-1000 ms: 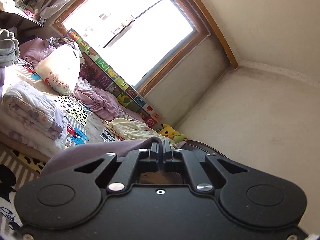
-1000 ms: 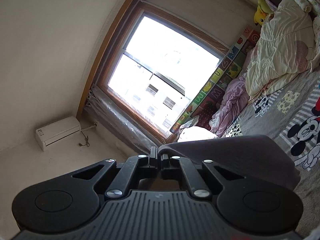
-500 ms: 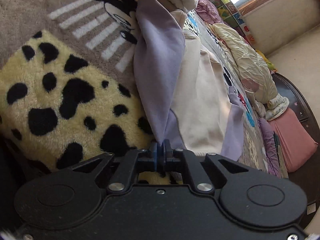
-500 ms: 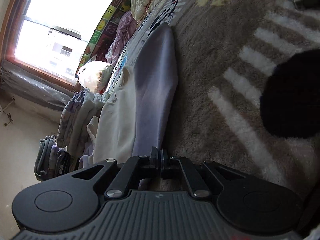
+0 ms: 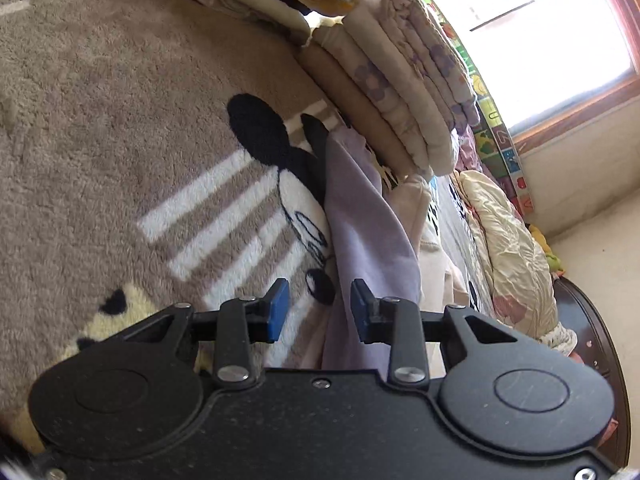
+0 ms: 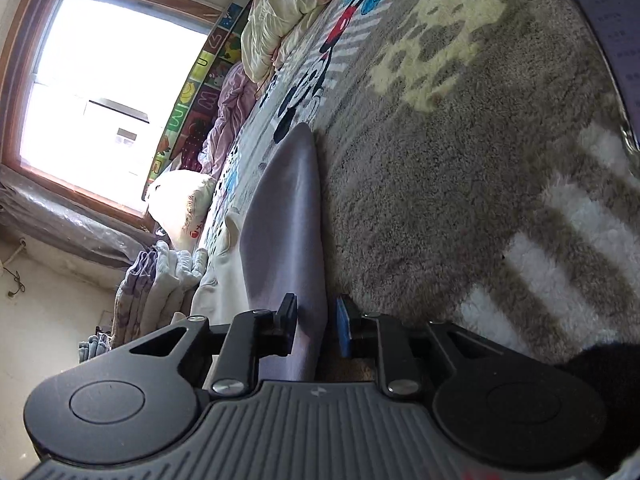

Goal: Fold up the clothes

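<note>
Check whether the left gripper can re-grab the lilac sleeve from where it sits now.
Probably yes: the left gripper is open, and the lilac sleeve lies on the blanket just ahead, nothing between.

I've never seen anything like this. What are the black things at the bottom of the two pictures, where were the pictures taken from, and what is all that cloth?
There is no robot here. A person holds a two-finger claw in each hand, and a small wide-angle camera on each claw looks forward along its fingers. That is why the room looks bent.

One picture is from the left claw, the other from the right claw. The black shapes are the claws' own bodies; the blue pads are the fingertips.

Both claws are open and hold nothing. Between and just beyond their fingers lies a lilac garment, spread on a plush cartoon-mouse blanket on a bed. The job is folding clothes. Behind it sit stacks of folded clothes, a cream quilt and a window.
</note>
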`<action>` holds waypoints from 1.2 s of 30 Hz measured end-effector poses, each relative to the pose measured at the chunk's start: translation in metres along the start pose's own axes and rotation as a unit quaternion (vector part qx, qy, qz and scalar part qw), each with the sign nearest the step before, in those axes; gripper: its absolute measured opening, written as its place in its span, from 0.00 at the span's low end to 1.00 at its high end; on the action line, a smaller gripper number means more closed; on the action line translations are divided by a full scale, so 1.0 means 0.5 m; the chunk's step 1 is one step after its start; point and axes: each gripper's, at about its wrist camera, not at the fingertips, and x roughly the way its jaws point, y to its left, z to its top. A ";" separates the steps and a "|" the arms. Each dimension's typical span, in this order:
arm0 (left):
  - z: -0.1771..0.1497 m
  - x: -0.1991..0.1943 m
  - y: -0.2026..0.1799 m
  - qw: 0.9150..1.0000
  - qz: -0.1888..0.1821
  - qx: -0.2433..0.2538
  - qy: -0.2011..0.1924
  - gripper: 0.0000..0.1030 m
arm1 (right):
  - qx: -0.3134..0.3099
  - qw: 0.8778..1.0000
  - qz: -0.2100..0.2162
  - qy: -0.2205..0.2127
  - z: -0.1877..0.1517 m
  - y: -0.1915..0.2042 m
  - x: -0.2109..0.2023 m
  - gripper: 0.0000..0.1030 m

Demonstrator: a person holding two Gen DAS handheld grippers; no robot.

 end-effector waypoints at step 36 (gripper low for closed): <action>0.084 0.220 -0.138 0.979 -0.092 0.175 0.041 0.46 | -0.051 0.998 0.038 0.022 0.144 0.031 0.175 0.21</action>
